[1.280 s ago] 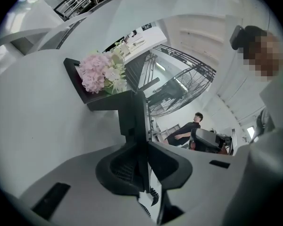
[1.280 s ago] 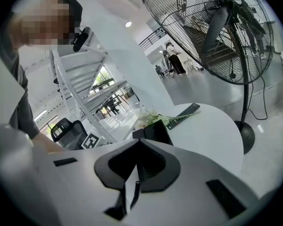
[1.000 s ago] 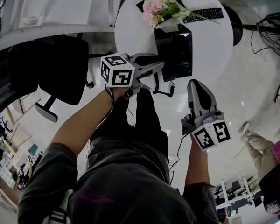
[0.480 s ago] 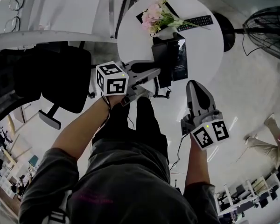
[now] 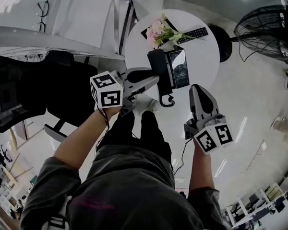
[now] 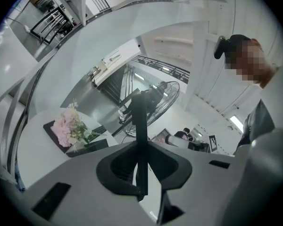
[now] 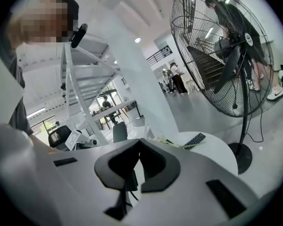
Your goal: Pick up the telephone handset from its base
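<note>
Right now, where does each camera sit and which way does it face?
Head view: on the person's head, steeply down onto the round table; arms, legs, left gripper, right gripper show.
Left gripper view: on that gripper, along jaws clamping the handset, toward the fan.
Right gripper view: on that gripper, along shut jaws, toward the fan.
Shared: the fan.

The surface (image 5: pixel 206 56) lies ahead of the person. At its far side sit the flowers (image 5: pixel 157 29), with the remote control (image 5: pixel 192 33) just right of them. The telephone base (image 5: pixel 180 68) sits nearer, and the handset (image 5: pixel 157 71) is just left of it, between the fingers (image 5: pixel 141 74) of the left gripper (image 5: pixel 152 79). The cord (image 5: pixel 167 99) hangs past the near edge. The right gripper (image 5: pixel 197 87) is right of the cord, over the floor (image 5: pixel 249 90). An office chair (image 5: pixel 33 95) lies left of the surface, and a fan (image 5: pixel 269 25) stands to its right.
</note>
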Motion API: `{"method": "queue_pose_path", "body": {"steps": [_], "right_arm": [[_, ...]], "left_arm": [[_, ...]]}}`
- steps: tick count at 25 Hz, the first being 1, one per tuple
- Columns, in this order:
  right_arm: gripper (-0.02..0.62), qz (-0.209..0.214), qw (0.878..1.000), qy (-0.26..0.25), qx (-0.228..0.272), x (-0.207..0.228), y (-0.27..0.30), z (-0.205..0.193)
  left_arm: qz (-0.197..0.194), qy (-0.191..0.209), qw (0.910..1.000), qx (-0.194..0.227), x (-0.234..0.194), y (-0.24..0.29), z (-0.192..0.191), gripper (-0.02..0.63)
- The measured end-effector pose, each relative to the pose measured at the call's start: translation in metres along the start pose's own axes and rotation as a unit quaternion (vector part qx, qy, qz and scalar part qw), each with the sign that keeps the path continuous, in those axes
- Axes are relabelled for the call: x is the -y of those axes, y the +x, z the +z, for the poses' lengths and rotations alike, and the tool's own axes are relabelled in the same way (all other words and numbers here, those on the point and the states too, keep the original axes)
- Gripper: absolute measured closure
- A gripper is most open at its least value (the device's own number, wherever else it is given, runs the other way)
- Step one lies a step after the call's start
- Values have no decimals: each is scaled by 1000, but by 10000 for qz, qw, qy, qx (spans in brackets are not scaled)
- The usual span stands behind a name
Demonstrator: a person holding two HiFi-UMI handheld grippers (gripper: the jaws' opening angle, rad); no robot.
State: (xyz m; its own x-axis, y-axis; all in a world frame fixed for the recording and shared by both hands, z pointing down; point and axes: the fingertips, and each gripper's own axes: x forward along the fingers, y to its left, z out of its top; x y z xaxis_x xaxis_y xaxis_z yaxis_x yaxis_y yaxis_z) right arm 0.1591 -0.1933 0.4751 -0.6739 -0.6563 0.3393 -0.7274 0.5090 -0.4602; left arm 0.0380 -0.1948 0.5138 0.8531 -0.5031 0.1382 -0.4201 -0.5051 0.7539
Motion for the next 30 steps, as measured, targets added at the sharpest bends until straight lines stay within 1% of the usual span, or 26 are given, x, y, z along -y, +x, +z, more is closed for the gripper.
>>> {"method": "queue_pose_path", "body": {"steps": [9, 20, 30], "right_arm": [[577, -180, 9988, -174, 413, -41, -23, 33], [577, -374, 9941, -430, 924, -97, -50, 70], [577, -532, 9894, -550, 1233, -133, -68, 83]], "left_arm": [[-275, 449, 9986, 95, 58, -36, 47, 529], [-721, 804, 9939, 237, 114, -79, 77, 529], [-1076, 1186, 9867, 273, 153, -108, 103, 529]]}}
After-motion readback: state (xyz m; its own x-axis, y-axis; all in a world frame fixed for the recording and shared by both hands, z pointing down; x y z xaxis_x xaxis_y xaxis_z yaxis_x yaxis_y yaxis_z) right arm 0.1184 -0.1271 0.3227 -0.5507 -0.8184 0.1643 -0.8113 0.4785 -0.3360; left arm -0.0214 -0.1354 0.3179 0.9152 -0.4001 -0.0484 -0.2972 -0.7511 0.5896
